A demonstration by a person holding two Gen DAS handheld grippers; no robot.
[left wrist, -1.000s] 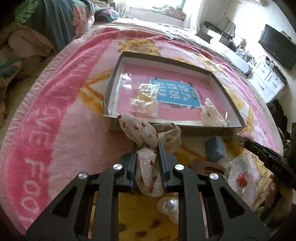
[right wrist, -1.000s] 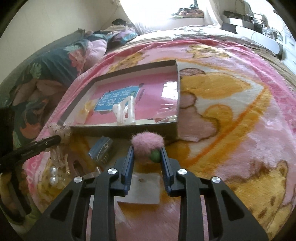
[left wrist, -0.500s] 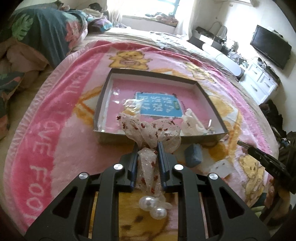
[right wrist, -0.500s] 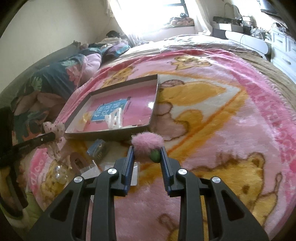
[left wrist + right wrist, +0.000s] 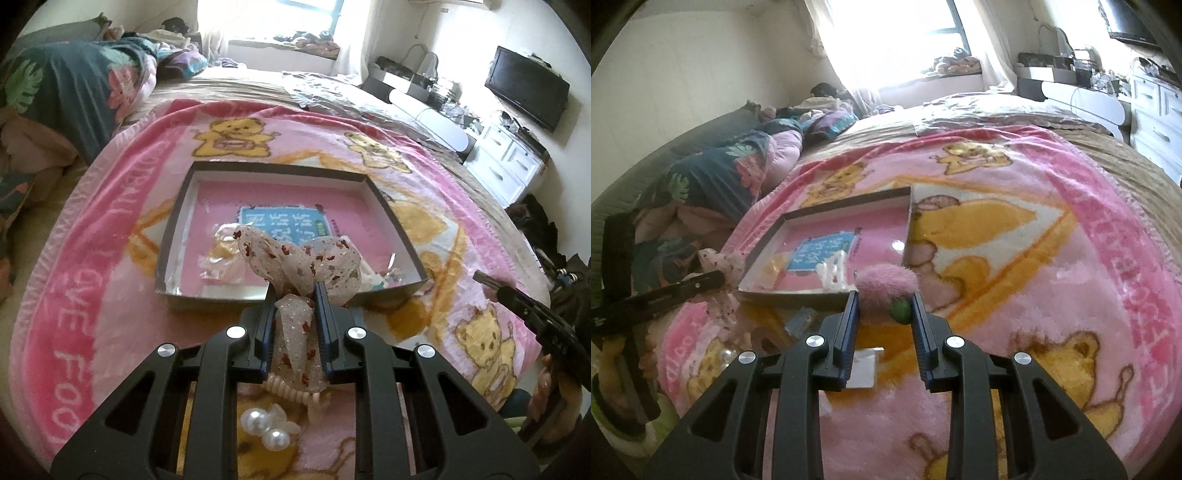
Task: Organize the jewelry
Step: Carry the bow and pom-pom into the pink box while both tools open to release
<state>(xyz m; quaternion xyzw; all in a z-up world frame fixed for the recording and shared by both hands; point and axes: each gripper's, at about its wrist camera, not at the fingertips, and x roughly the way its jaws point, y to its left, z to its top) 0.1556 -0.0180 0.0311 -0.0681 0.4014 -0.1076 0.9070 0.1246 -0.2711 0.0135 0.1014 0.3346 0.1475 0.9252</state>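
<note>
My left gripper [image 5: 294, 295] is shut on a sheer white bow with red dots [image 5: 299, 266], held in the air in front of the near wall of the shallow dark-rimmed box [image 5: 173, 236]. A beaded piece and two pearls [image 5: 264, 428] hang under the bow. My right gripper [image 5: 885, 301] is shut on a fluffy pink pompom with a green bead [image 5: 886, 282], raised near the right near corner of the box [image 5: 908, 221]. Inside the box lie a blue label [image 5: 280, 225], a clear bag [image 5: 218, 266] and a white clip [image 5: 833, 273].
A pink bear-print blanket [image 5: 92, 295] covers the bed. On it below the box lie a blue item [image 5: 801, 321] and a white card [image 5: 862, 365]. A floral quilt [image 5: 66, 96] is heaped at the far left; white drawers [image 5: 506, 162] and a TV [image 5: 524, 86] stand at the right.
Both grippers have risen with their loads, so the blanket and box look smaller and farther. The bow now hangs over the box's near edge; the pearls came into view under it.
</note>
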